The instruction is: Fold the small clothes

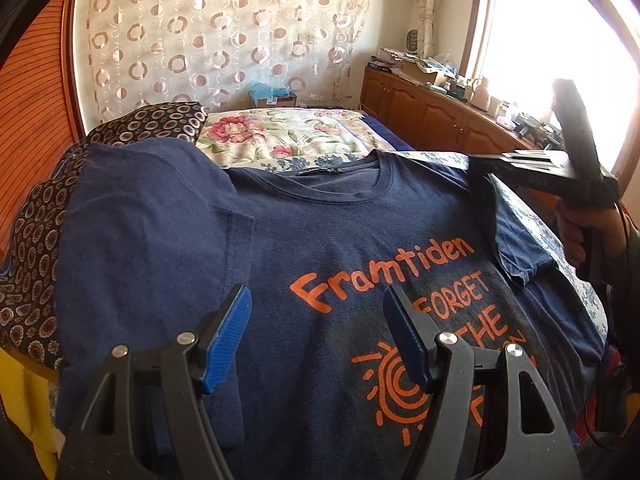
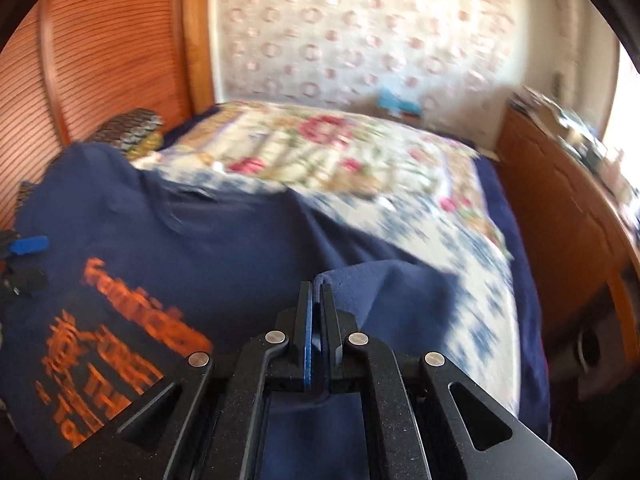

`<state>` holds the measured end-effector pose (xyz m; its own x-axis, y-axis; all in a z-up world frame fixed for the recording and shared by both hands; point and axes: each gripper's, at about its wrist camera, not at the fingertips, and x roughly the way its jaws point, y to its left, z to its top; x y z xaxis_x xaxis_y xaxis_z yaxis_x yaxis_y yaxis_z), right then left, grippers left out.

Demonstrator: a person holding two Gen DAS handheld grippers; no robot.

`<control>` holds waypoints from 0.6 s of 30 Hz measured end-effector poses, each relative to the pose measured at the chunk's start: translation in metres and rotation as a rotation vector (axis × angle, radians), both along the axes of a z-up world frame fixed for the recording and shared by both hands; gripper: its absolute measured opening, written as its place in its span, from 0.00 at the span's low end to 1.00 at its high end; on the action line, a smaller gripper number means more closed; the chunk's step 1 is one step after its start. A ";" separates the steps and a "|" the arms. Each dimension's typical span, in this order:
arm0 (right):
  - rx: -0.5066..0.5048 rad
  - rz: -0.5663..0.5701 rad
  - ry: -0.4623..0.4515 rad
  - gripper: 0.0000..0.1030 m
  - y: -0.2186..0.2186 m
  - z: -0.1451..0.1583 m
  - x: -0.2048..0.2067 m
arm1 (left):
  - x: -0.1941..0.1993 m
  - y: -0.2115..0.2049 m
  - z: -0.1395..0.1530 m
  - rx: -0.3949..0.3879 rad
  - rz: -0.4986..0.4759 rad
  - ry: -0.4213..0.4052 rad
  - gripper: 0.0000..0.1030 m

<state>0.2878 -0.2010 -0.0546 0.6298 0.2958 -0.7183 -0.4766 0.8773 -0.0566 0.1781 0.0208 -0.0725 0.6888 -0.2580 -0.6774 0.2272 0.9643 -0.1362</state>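
Note:
A navy T-shirt (image 1: 340,240) with an orange "Framtiden" print lies front-up on the bed, collar toward the far side. My left gripper (image 1: 316,300) hovers open just above its chest, blue pads wide apart with nothing between them. In the left wrist view, my right gripper (image 1: 476,168), held by a hand (image 1: 576,236), reaches the shirt's right shoulder above the sleeve (image 1: 520,256). The blurred right wrist view shows the right gripper (image 2: 317,288) shut on a fold of the navy sleeve (image 2: 380,292), with fabric pinched between the pads. The shirt (image 2: 200,232) spreads to its left.
A floral quilt (image 1: 288,136) covers the bed beyond the shirt. Dark patterned cloth (image 1: 152,120) lies under the shirt's left side, against a slatted wooden panel (image 1: 36,100). A wooden cabinet (image 1: 432,120) with clutter on top runs along the right under a bright window.

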 end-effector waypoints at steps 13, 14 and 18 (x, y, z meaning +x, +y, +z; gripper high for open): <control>-0.015 -0.036 -0.015 0.56 -0.007 -0.006 0.021 | 0.003 0.016 0.010 0.011 0.032 -0.026 0.66; -0.017 -0.051 -0.007 0.58 -0.014 -0.009 0.022 | 0.003 0.017 0.012 0.011 0.036 -0.030 0.66; -0.066 -0.127 0.038 0.58 -0.043 -0.029 0.026 | 0.007 0.035 0.024 0.023 0.074 -0.059 0.66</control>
